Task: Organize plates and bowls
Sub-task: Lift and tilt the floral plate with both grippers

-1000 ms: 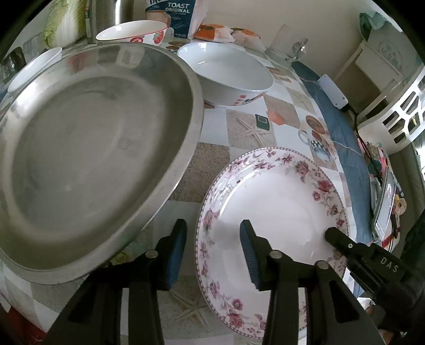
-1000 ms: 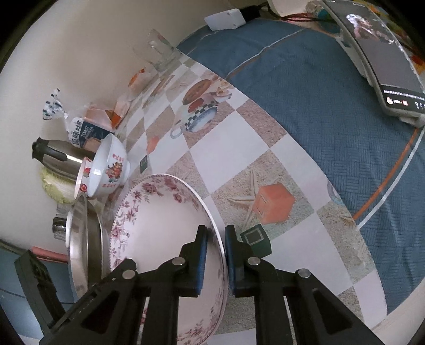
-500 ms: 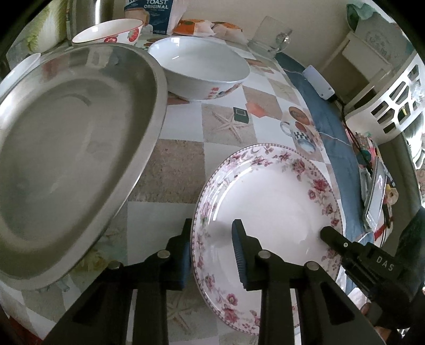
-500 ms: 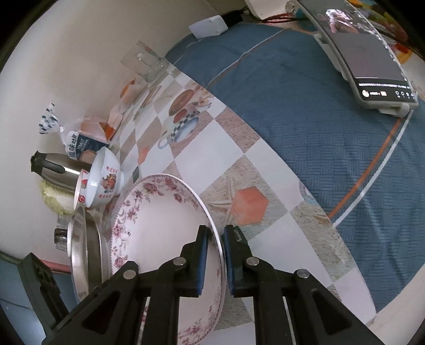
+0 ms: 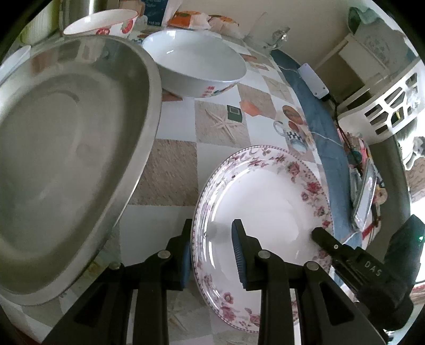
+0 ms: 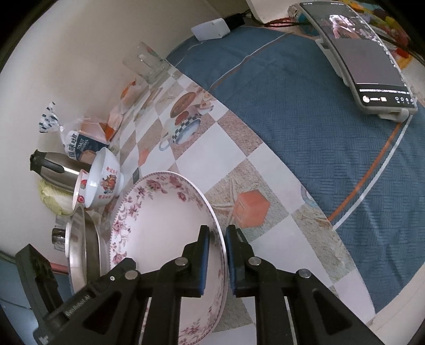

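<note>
A floral-rimmed white plate [image 5: 268,196] is held tilted above the tablecloth, also seen in the right wrist view [image 6: 164,225]. My right gripper [image 6: 217,238] is shut on its right rim. My left gripper [image 5: 211,236] straddles the plate's left rim, one finger under and one over, with a gap still showing. A large steel plate [image 5: 66,148] lies to the left. A white bowl [image 5: 194,71] stands behind it, and a smaller red-patterned bowl [image 5: 101,24] stands farther back.
A steel kettle [image 6: 58,169], a bread bag [image 6: 77,143] and a glass mug [image 6: 146,63] stand along the wall. A phone on a stand [image 6: 369,69] lies on the blue cloth [image 6: 305,106]. A white basket [image 5: 385,106] is past the table edge.
My left gripper has moved right from beside the plate onto its left rim and its fingers have narrowed. The right gripper keeps its hold and the plate has lifted slightly.
</note>
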`<state>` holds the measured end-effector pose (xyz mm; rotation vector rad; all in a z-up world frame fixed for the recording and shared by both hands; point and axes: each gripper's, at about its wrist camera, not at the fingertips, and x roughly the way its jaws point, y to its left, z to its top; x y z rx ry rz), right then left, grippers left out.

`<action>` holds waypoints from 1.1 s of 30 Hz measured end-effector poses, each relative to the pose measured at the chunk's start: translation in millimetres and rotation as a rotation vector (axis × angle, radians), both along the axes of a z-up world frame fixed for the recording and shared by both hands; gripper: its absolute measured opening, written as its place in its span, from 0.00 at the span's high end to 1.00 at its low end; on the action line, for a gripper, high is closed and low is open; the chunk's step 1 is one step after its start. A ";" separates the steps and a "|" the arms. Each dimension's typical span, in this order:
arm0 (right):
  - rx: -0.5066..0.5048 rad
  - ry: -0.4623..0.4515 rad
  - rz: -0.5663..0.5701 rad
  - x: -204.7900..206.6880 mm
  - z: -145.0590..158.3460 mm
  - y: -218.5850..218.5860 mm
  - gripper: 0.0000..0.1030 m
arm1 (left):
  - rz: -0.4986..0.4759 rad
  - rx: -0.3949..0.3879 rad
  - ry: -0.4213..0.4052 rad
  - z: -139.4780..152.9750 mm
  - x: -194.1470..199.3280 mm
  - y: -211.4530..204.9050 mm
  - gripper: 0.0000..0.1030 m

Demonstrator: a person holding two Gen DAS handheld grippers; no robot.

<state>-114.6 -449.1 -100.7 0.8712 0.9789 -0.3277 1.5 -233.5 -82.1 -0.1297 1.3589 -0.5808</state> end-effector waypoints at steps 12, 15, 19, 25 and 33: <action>-0.026 -0.019 -0.002 -12.4 10.0 -2.8 0.86 | -0.078 -0.025 -0.053 21.3 -6.7 -10.3 0.72; -0.039 -0.021 -0.006 -12.6 14.1 -3.0 0.86 | -0.089 -0.026 -0.055 23.3 -6.7 -9.6 0.72; -0.055 -0.029 0.001 -13.4 20.3 -0.9 0.86 | -0.094 -0.036 -0.065 28.6 -5.4 -7.4 0.72; -0.096 -0.035 0.002 -13.1 32.7 5.3 0.86 | -0.102 -0.058 -0.101 43.3 -5.1 -2.4 0.72; -0.128 -0.054 0.010 -11.0 49.1 15.7 0.86 | -0.086 -0.090 -0.105 55.3 0.8 8.3 0.72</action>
